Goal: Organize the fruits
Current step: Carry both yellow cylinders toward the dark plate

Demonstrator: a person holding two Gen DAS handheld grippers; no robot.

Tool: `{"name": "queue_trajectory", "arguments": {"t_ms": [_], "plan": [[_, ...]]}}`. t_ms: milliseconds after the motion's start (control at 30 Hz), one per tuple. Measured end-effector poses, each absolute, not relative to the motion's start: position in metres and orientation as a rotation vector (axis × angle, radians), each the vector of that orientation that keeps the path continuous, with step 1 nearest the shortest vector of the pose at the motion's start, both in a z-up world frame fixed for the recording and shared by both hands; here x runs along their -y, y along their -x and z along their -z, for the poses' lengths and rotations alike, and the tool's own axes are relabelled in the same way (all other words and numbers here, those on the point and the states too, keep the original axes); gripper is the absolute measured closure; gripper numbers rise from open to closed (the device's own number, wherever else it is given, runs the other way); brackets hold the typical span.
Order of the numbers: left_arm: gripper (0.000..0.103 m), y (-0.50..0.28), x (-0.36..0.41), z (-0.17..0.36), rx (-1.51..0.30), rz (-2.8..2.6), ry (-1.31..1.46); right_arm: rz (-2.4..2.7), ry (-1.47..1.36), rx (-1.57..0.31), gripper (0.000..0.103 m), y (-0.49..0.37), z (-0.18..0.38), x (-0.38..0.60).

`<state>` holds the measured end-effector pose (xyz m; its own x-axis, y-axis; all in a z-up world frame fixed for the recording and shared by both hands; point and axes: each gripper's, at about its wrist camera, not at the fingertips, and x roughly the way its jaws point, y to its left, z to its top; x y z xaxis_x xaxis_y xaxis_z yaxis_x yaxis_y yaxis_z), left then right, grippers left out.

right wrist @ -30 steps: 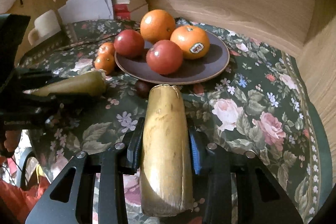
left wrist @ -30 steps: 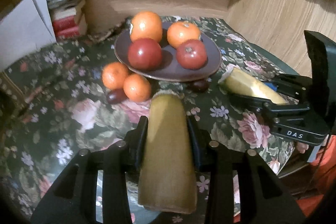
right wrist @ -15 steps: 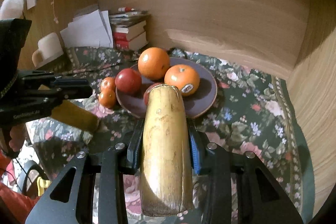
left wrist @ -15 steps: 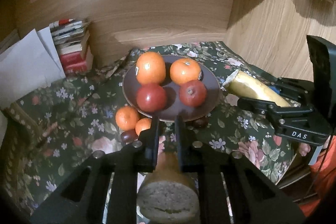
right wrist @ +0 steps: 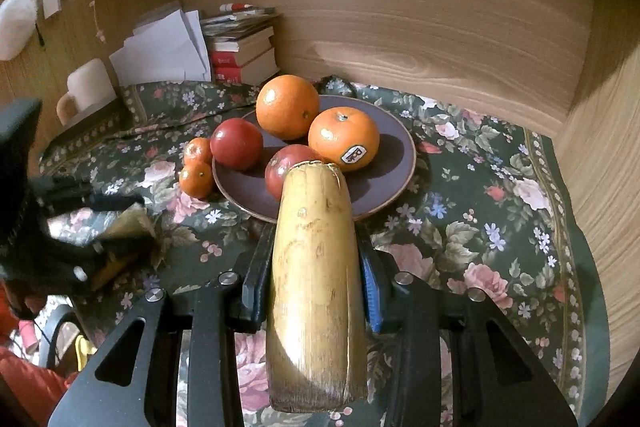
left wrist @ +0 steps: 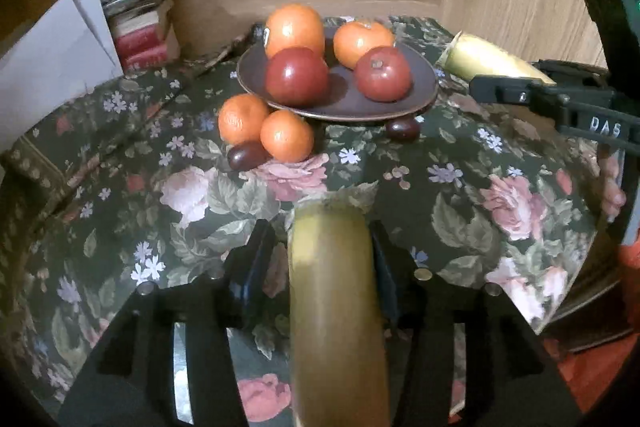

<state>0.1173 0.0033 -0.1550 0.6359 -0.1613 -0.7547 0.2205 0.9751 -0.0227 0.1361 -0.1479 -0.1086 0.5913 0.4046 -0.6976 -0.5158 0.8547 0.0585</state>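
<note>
Floral-cloth tabletop: round brown plate holds four fruits already; small tangerines remain loose. Left claw and right claw each grip a yellowish husked stalk piece, unplaced.

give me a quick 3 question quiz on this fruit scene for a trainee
1. True or false: the right gripper is shut on a yellow stalk.
2. How many fruits lie on the brown plate? A) two B) four C) six
3. Fill in: the two small oranges sit on the ______, beside the plate.

Key: 1 true; 2 B, two oranges and two red fruits; 3 floral cloth. The left gripper has a stalk between its jaws too, with a gap showing on one side.
</note>
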Motion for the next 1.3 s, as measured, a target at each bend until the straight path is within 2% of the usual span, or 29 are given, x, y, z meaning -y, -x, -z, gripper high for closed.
{"name": "queue_trajectory", "arguments": {"t_ms": [167, 267, 533, 1000, 1300], "plan": [[0.056, -0.119, -0.007, 0.156, -0.868, 0.222, -0.056, -0.542, 0.161, -0.772, 0.069, -0.135, 0.109, 0.146], [0.066, -0.118, -0.011, 0.152, -0.879, 0.236, -0.039, -0.541, 0.168, -0.771, 0.069, -0.134, 0.109, 0.146], [0.066, -0.118, -0.008, 0.138, -0.863, 0.241, -0.018, -0.527, 0.152, -0.749, 0.069, -0.139, 0.104, 0.151], [0.066, -0.17, 0.01, 0.089, -0.761, 0.301, -0.013, -0.5, 0.135, -0.696, 0.069, -0.164, 0.088, 0.156], [0.067, -0.214, 0.027, 0.078, -0.741, 0.321, -0.047, -0.482, 0.118, -0.71, 0.069, -0.192, 0.088, 0.16]]}}
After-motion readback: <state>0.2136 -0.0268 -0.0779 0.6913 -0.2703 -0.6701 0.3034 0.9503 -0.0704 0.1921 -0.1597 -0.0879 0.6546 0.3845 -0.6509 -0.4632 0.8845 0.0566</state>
